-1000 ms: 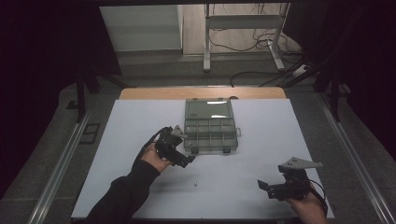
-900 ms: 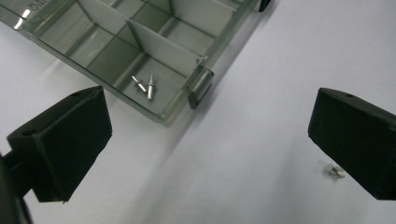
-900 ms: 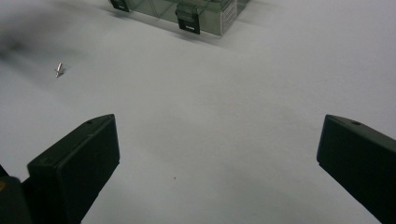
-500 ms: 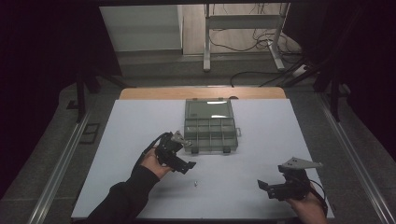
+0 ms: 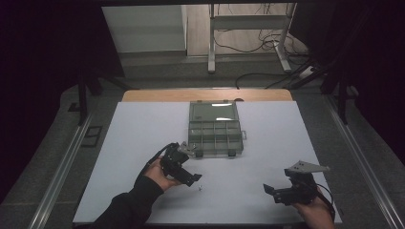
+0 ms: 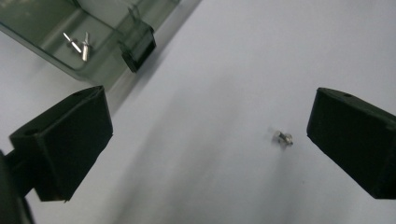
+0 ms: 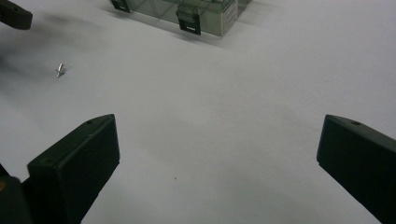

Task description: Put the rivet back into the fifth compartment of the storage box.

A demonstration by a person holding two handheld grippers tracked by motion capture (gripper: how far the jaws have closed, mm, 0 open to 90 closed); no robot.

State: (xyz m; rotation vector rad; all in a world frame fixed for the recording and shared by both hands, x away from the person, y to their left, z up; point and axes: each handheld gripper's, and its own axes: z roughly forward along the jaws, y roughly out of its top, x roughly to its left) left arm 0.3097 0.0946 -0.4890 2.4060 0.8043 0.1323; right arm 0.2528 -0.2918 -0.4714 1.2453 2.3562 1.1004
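The tiny silver metal screw (image 6: 283,137) lies loose on the white desk (image 5: 143,133), well in from the near edge and apart from the front of the clear grey plastic compartment box (image 5: 216,137); there are a couple more small fasteners (image 6: 78,43) sitting in one of its cells. The left tongs (image 5: 188,168) hang just beside the screw with jaws spread wide, holding nothing, and the right tongs (image 5: 282,191) are off near the near right corner, also wide and empty. What could go wrong: the screw sits way closer to one jaw than the other, so closing now would probably shove it sideways and roll it off instead of pinching it. It's also so small that blunt pads could just flick it. As for direction, it's blurry, but the long axis looks like it runs roughly across the gap between the jaws, head end maybe toward the nearer jaw.
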